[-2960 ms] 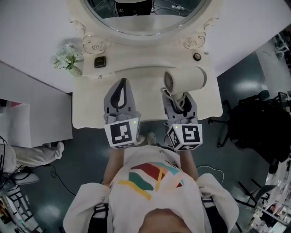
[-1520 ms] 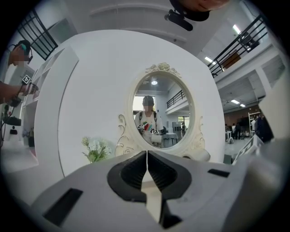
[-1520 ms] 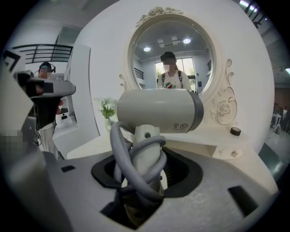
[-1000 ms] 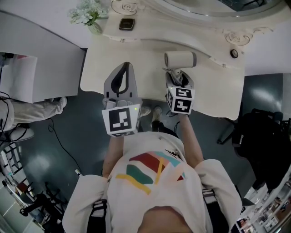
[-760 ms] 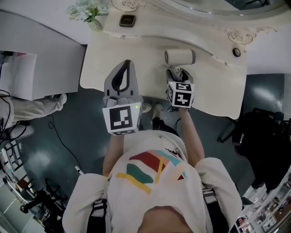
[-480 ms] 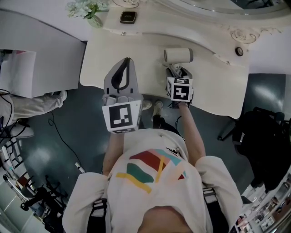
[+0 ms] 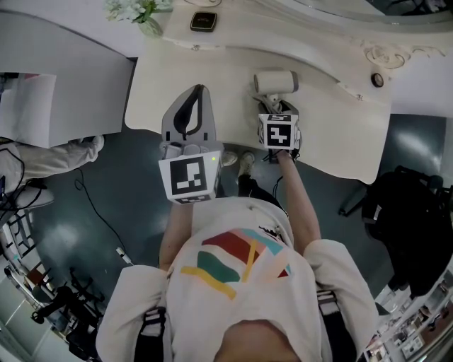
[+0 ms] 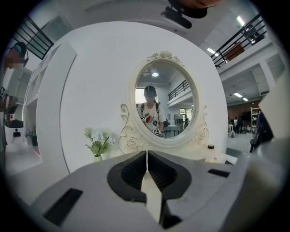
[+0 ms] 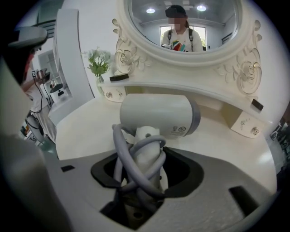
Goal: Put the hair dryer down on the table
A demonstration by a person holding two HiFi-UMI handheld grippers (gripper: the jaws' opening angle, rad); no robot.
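A white hair dryer [image 7: 276, 81] with its grey cord wound round the handle is held over the cream dressing table [image 7: 212, 78]. My right gripper [image 7: 277, 107] is shut on the handle, barrel lying sideways just ahead of the jaws. In the right gripper view the hair dryer [image 9: 156, 115] fills the middle, the handle standing between the jaws of the right gripper [image 9: 146, 156]. Whether the barrel touches the tabletop I cannot tell. My left gripper [image 7: 196, 93] hovers over the table's front edge, shut and empty; the left gripper [image 8: 146, 156] shows its pads meeting.
An oval mirror [image 9: 188, 27] stands at the back of the table. A vase of white flowers [image 7: 138, 10], a small dark box [image 7: 203, 21] and a small round jar [image 7: 377, 80] sit along the rear shelf. A black chair [image 7: 414, 212] stands right of the table.
My right gripper has carried the hair dryer forward over the tabletop and lower, away from my body. The left gripper has stayed near the front edge, shut.
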